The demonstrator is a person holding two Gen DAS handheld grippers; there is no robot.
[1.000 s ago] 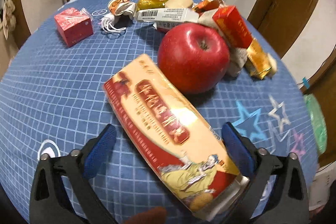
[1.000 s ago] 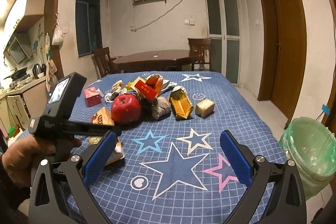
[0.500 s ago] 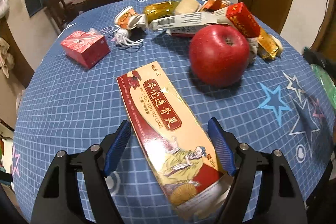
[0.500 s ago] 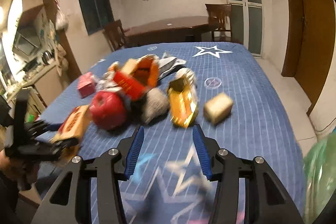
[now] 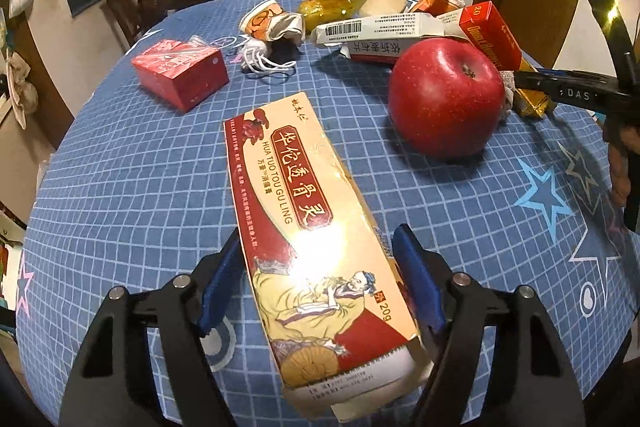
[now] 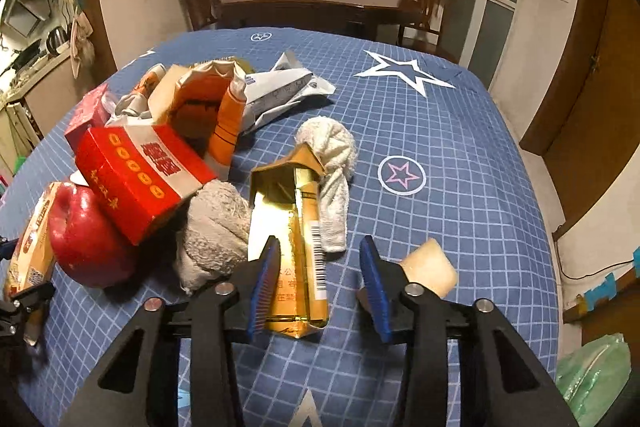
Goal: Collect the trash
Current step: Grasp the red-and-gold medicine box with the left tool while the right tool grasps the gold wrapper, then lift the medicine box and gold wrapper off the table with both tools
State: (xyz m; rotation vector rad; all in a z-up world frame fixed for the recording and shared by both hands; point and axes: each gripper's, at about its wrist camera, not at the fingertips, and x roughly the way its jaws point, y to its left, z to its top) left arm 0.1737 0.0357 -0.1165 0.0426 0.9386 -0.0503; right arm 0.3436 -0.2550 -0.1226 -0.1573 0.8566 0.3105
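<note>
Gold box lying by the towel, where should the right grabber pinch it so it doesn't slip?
Pinch the gold box across its two long sides near the closed near end, coming from above. The torn far end looks floppy, and the right gripper is already open over the near part.

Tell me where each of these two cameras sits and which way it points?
Left wrist: rides on the left claw, looking forward and down along its blue fingers at the long medicine box between them; the other claw's black body shows at the right edge.
Right wrist: rides on the right claw, looking across the blue tablecloth at the gold carton; its own fingers show.
Shared: the red apple and the trash pile.
</note>
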